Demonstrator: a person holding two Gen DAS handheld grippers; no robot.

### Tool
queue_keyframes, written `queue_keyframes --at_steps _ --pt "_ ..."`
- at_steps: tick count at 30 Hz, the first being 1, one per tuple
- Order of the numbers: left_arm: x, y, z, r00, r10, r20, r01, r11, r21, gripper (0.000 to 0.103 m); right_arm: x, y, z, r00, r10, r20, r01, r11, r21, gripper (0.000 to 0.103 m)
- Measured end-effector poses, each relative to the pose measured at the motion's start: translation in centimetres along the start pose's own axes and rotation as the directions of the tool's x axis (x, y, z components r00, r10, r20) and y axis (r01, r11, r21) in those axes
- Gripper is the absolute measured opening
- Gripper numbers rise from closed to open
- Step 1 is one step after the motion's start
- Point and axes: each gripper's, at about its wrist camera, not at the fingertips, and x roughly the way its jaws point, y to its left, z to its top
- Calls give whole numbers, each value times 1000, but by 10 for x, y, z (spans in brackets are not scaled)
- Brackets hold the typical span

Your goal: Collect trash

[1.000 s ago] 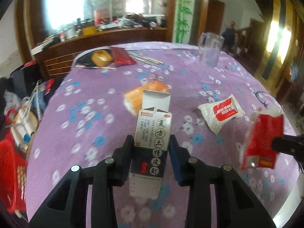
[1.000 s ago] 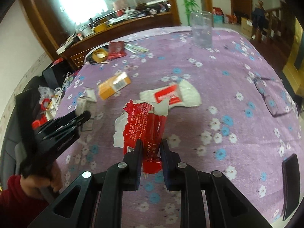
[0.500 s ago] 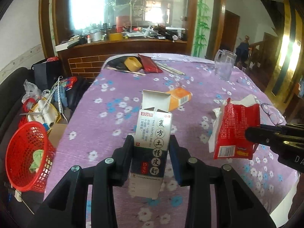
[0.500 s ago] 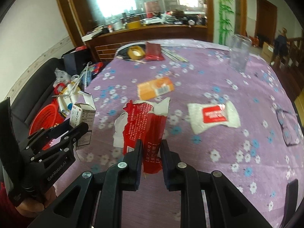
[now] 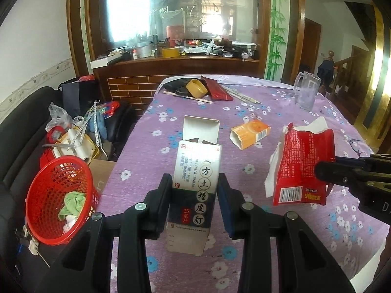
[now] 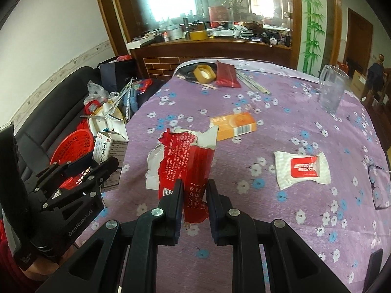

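Purple flowered tablecloth (image 5: 146,171) fills both views, with both pieces of trash lifted clear of it.

Your red mesh basket (image 5: 58,195) waits at lower left, off the table's edge, likely the drop spot. Your left gripper (image 5: 194,200) clamps the white medicine box (image 5: 195,178) upright; your right gripper (image 6: 194,201) pinches the torn red packet (image 6: 185,161) by its bottom edge. Orange box (image 6: 234,124) and white sachet (image 6: 301,168) remain lying on the cloth.

A white-and-dark medicine box (image 5: 195,190), top flap open, stands upright, clamped above the purple tabletop (image 5: 281,112). Beside it hangs a torn red packet (image 5: 303,161) (white lining showing). An orange box (image 6: 233,125) and white sachet (image 6: 301,168) lie flat; a red basket (image 5: 56,195) waits left.
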Motion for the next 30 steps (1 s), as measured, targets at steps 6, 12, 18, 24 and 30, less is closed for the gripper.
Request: queue_keyframes --at_steps 6,12,18,24,30 --pt "-4 6 -1 1000 8 1 -8 1000 -5 36 0 12 1 1000 10 3 -10 1000 -17 20" --pt "-9 13 -1 1000 16 11 -16 1000 -14 36 0 18 4 1000 14 7 -14 1000 -23 20" --pt "-11 20 0 999 26 21 -25 999 -21 36 0 25 7 1000 20 11 -20 999 -33 20" --pt "-14 32 1 999 42 29 -41 999 -36 36 1 36 12 999 32 15 -31 998 -53 20" --pt "-17 44 0 998 59 37 -57 997 -53 36 4 48 16 999 45 16 -44 996 -75 20"
